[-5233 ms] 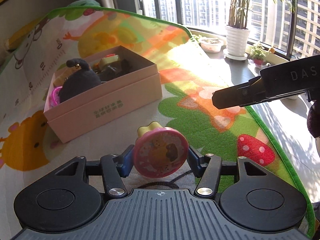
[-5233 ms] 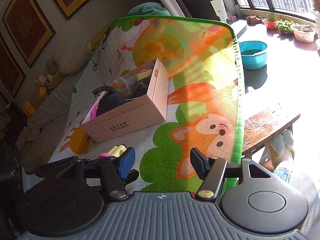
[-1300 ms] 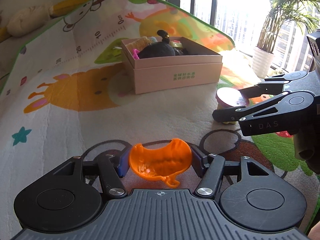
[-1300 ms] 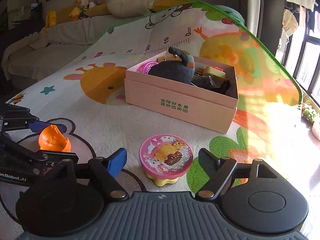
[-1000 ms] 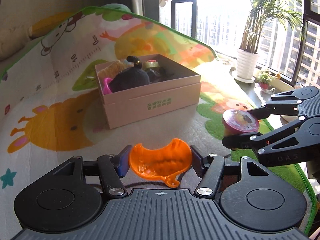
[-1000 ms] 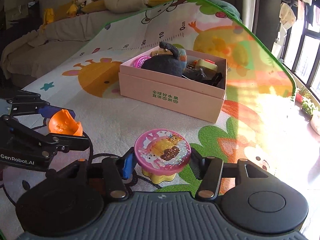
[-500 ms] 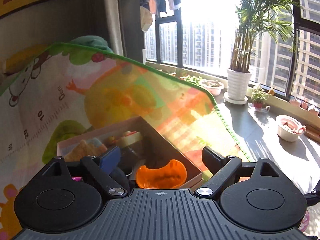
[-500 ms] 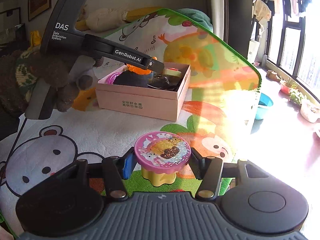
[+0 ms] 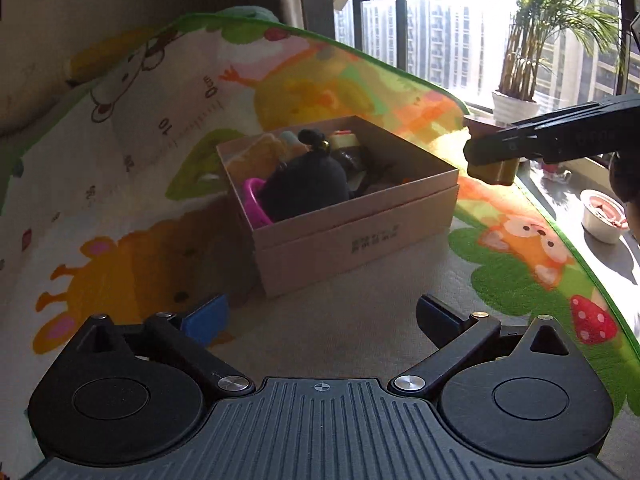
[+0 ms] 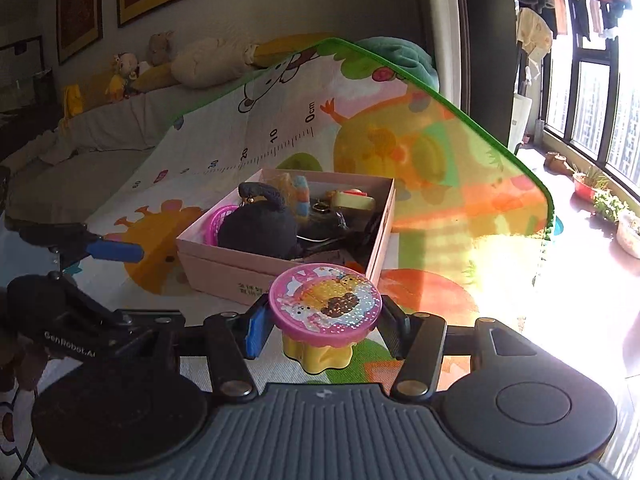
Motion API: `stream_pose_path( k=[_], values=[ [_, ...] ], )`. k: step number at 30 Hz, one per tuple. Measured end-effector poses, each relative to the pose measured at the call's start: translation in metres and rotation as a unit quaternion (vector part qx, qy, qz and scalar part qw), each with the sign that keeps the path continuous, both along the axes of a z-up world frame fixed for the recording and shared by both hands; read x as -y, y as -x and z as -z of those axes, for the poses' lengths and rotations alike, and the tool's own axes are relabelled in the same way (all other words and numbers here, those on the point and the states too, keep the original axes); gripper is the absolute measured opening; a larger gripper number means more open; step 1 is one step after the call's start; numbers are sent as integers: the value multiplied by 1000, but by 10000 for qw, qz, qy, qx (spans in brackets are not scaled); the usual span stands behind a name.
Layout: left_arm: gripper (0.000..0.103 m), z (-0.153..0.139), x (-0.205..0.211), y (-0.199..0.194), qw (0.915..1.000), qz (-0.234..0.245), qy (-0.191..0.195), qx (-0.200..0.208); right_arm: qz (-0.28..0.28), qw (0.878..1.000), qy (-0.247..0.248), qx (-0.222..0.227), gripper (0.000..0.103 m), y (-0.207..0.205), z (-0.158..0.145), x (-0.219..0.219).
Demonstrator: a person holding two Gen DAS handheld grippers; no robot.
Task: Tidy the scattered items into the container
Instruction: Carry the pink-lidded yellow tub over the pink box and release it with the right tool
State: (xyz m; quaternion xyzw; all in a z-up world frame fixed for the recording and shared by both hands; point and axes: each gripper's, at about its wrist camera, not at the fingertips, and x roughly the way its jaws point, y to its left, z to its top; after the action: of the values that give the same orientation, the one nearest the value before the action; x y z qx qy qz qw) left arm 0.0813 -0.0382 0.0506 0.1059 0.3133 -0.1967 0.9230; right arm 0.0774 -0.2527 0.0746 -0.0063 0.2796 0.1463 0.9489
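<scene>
Hard sunlight pours through the tall windows (image 9: pixel 448 36), which blow out to white. The pink cardboard box (image 9: pixel 360 236) throws a dark shadow leftward across the colourful cartoon play mat (image 9: pixel 132 184). In the right wrist view glare washes out the mat's right edge. Fisheye distortion bends every border; the far wall sits dim.

Surface: colourful play mat (image 9: pixel 380 312) (image 10: pixel 280 136), green-edged, printed with cartoon animals, a strawberry and a ruler scale, spread flat and rising at the far end.
Lighting: striped by bright sun on the window side, shaded elsewhere.
Directly on mat: pink cardboard box (image 9: pixel 352 236) (image 10: pixel 224 268), open-topped, rested flat near the middle, green print on its front wall.
Beyond mat edge: dark window ledge, partly seen.
</scene>
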Motion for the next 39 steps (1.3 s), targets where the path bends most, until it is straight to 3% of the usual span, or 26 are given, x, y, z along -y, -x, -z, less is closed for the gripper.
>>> stream_pose_path(
  k=[5, 6, 8, 13, 19, 25, 26, 27, 30, 33, 39],
  values=[
    [103, 1, -16, 6, 9998, -161, 83, -41, 112, 9994, -294, 112, 57, -65, -19, -15],
    [103, 1, -19, 8, 9998, -179, 124, -27, 160, 9992, -357, 55, 66, -75, -19, -15],
    [103, -1, -22, 8, 9996, -181, 221, -2, 245, 9981, -559, -96, 73, -89, -19, -11],
    [103, -1, -19, -10, 9985, -189, 502, 79, 428, 9947, -925, -155, 81, -87, -19, 8],
    [103, 8, -6, -44, 9959, -410, 805, 83, 680, 9882, -1180, -705, 83, -94, 7, 22],
    [103, 13, 2, -61, 9922, -83, 1245, -65, 663, 9757, -1704, -1211, 88, -115, 32, 20],
    [103, 13, 2, -61, 9918, -70, 1277, -63, 590, 9745, -1763, -1255, 93, -117, 33, 17],
    [103, 13, 2, -61, 9916, -59, 1290, -48, 556, 9747, -1759, -1260, 99, -118, 33, 13],
    [103, 14, -7, -58, 9906, -24, 1365, -42, 514, 9804, -1454, -1227, 103, -117, 30, -1],
    [103, 12, -19, -51, 9919, -140, 1260, 36, 357, 9826, -1314, -1265, 103, -116, 29, -14],
    [103, 11, -59, -38, 9909, -569, 1215, 58, -3, 9796, -1484, -1357, 103, -120, 30, -53]
  ],
)
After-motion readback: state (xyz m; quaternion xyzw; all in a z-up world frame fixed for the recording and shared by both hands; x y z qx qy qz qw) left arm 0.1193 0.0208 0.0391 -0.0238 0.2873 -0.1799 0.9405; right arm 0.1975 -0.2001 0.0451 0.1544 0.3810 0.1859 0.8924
